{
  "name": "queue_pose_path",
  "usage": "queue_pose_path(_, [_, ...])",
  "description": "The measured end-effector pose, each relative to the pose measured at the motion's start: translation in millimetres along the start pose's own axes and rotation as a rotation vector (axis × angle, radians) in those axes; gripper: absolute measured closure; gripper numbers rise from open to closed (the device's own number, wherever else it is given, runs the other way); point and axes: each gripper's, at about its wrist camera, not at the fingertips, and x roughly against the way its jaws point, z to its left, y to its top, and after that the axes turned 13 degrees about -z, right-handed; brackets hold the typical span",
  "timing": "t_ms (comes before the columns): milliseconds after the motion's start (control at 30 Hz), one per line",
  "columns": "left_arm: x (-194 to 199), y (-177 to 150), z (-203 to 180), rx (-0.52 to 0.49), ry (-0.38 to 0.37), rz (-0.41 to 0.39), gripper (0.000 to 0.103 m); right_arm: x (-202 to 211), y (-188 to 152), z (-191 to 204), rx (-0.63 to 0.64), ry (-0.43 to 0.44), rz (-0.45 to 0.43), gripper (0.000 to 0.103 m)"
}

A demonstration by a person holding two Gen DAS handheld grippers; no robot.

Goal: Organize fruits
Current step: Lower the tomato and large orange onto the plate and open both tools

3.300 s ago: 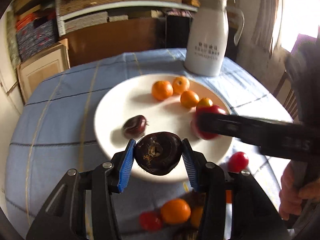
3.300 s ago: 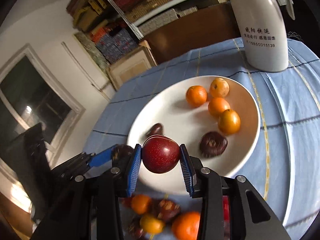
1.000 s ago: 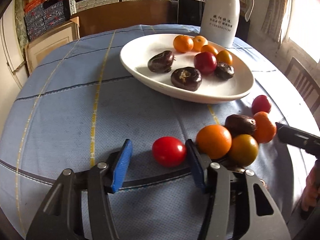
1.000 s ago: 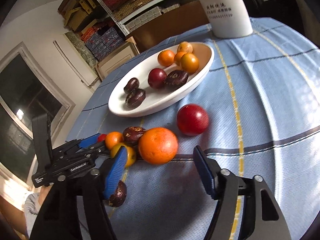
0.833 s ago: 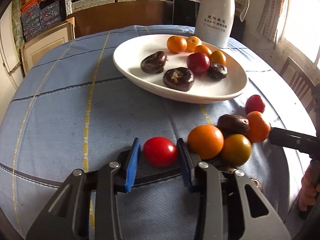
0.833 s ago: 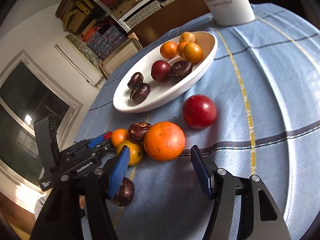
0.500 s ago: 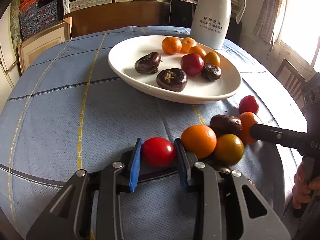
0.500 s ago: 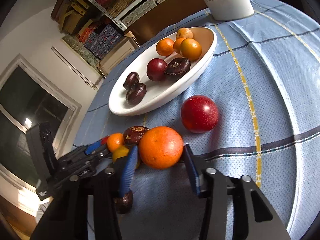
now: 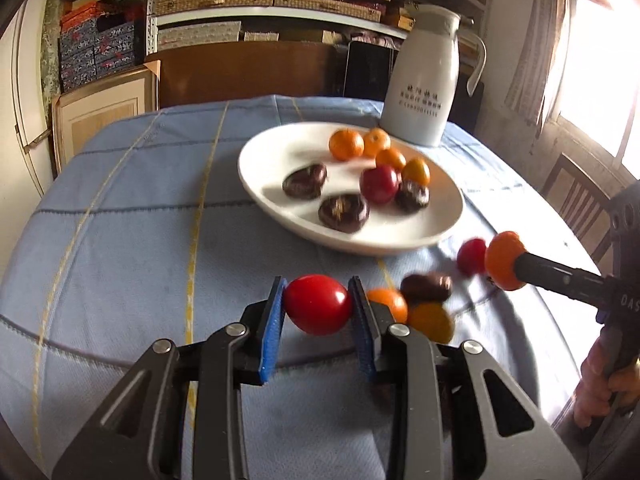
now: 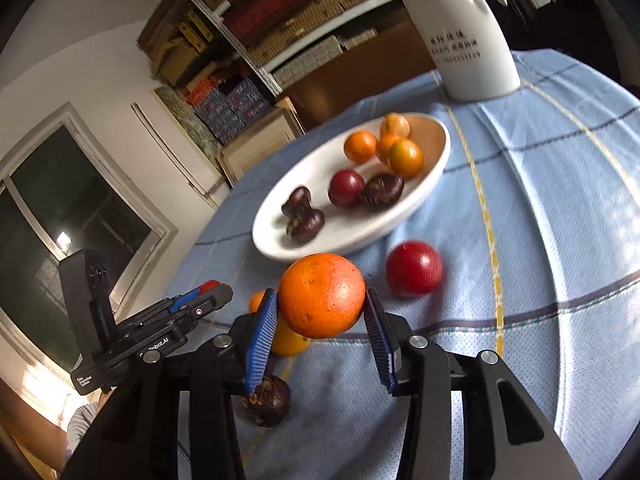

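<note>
Blue-padded left gripper is clamping a small glossy red tomato above the blue checked tablecloth; right gripper is squeezing a big round orange near the white oval dish.

Red tomato, orange orange, white plate, blue-checked tablecloth

The tall white jug has small dark writing, too blurry to read. The black gripper says "RoboAI".
</note>
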Motion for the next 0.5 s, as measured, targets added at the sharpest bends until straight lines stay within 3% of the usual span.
queue_pose_path(267, [-46.7,68.5,3.4,-0.053,0.031,0.009,0.072,-41.7,46.9,21.5,0.076,0.002,0.044,0.059])
queue_pose_path(500, [-132.6,98.9,-4.1,-0.109,0.027,0.078,0.072,-87.3,46.4,31.0,0.181,-0.027,0.114,0.059])
